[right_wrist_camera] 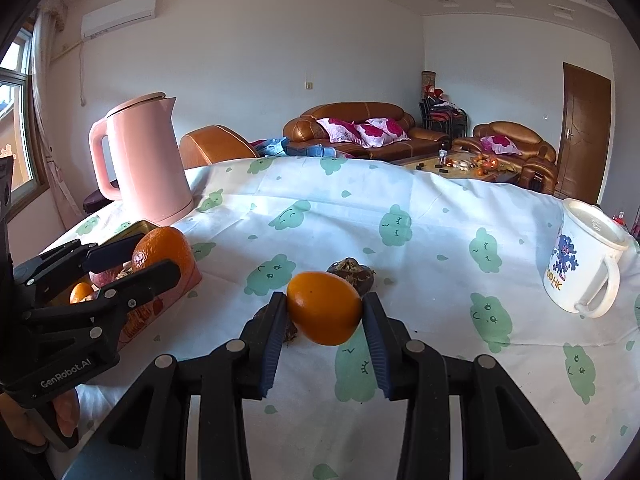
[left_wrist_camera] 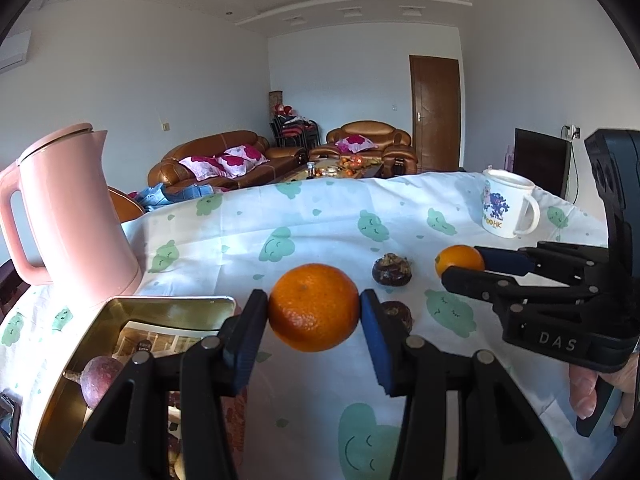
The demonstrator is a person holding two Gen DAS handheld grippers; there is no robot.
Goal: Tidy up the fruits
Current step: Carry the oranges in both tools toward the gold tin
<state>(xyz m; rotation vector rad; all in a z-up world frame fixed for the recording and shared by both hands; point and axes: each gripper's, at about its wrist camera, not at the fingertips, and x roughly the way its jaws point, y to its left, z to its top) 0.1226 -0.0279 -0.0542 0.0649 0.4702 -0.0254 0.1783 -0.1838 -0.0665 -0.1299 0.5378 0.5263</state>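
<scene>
The left gripper has its jaws clamped on a large orange, held above the counter just beside the open gold tin. A purple passion fruit lies inside the tin. The right gripper has its jaws closed on a smaller orange, lifted over the cloud-print cloth. Two dark brown fruits rest on the counter between the grippers. A pink kettle stands behind the tin, and a white mug sits well apart on the right.
</scene>
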